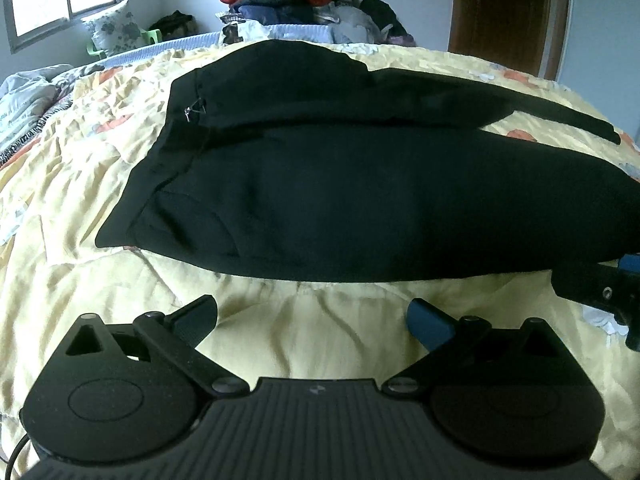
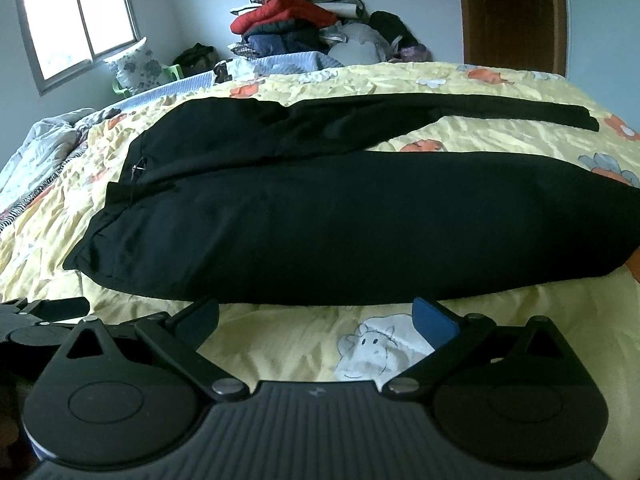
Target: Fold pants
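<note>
- The black pants [image 1: 360, 200] run off the right edge in the left wrist view, so the near leg's hem is cut off.
- The fabric is too dark to make out folds or seams.
- The far clothes pile [image 2: 296, 24] is too jumbled to tell apart.

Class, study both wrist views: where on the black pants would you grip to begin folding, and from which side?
Probably the near leg's front edge: pants lie flat, waistband left, legs right. Both grippers, left and right, are open just short of that hem line, so slide in low from the near side.
</note>
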The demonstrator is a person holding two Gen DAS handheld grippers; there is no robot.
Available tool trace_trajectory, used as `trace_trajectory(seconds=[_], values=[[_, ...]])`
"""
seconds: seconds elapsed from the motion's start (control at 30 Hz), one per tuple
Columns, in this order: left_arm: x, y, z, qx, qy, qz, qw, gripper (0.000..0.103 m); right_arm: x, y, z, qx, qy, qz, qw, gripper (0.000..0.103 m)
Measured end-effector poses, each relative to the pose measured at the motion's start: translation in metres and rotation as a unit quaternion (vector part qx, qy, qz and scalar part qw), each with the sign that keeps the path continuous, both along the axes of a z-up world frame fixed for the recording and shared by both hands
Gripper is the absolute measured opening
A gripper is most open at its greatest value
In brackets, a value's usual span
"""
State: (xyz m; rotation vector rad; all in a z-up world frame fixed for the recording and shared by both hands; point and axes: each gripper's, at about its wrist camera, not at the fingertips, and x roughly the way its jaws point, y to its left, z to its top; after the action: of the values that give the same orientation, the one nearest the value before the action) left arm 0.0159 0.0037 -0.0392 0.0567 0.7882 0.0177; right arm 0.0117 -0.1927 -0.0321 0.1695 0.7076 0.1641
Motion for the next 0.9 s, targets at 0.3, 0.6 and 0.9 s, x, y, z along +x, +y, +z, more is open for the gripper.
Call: trace_trajectory(seconds=[0.3,0.6,0.9], values=[[0.0032,-0.0037,-0.0032,0.020,0.011,-0.001,0.9997,0.103,0.0002,0.0016,-0.0008,0.001,0.001,0.002,1.000,0.103],[0.0026,-0.0019,-0.0017,0.011,0.008,-0.002,0.9999,0.102,0.0002,0.0033,-0.0018,0.001,0.001,0.002,1.000,0.103],[0.0019,0.0021,0.0031,-0.012,-0.001,-0.005,0.9999,0.102,0.0009,0.0051,-0.0020,0.001,0.001,0.008,1.000,0.103]])
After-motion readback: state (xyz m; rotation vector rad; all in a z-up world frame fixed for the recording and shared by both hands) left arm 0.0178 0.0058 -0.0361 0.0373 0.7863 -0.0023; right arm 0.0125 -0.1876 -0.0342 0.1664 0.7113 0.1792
